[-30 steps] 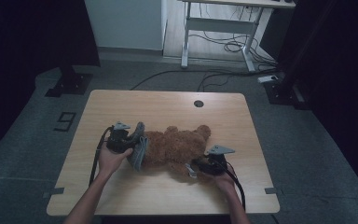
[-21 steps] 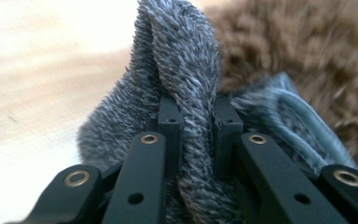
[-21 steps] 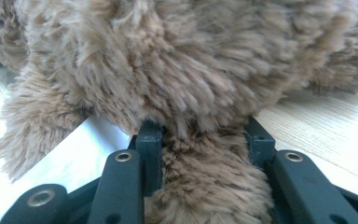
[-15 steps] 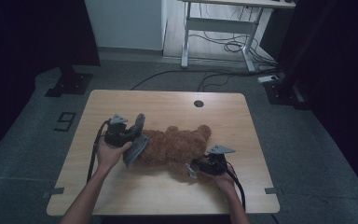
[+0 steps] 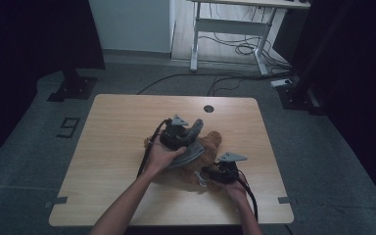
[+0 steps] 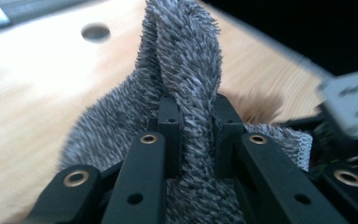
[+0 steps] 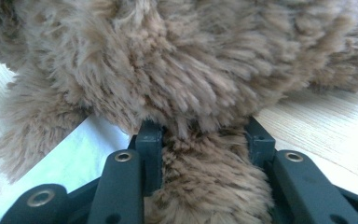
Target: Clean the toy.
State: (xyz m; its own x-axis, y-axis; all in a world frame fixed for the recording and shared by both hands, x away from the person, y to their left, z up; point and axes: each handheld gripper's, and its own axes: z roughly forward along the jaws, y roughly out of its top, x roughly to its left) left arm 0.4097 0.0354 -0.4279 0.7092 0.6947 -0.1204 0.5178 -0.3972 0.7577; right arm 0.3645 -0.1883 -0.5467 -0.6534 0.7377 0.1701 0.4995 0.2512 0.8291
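Nearest the person, the right hand-held gripper (image 5: pixel 206 177) sits low at the near right of the surface (image 5: pixel 117 127), its jaws clamped on a limb of the brown plush toy (image 5: pixel 210 144). In the right gripper view that furry limb (image 7: pixel 205 186) fills the gap between the two black jaws, with the body of the toy bulging just above them and pale wood on either side.

A little farther in, the left hand-held gripper (image 5: pixel 188 139) is raised above the toy at the middle of the surface, tilted toward the far right. Its jaws stand narrow, pinching a fold of grey cloth (image 5: pixel 188 155). In the left gripper view the cloth (image 6: pixel 186 70) rises between the jaws and drapes down around them, and the right hand-held gripper's grey plate shows at the right edge.

Beyond both, a round hole (image 5: pixel 208 108) lies near the far edge of the surface.
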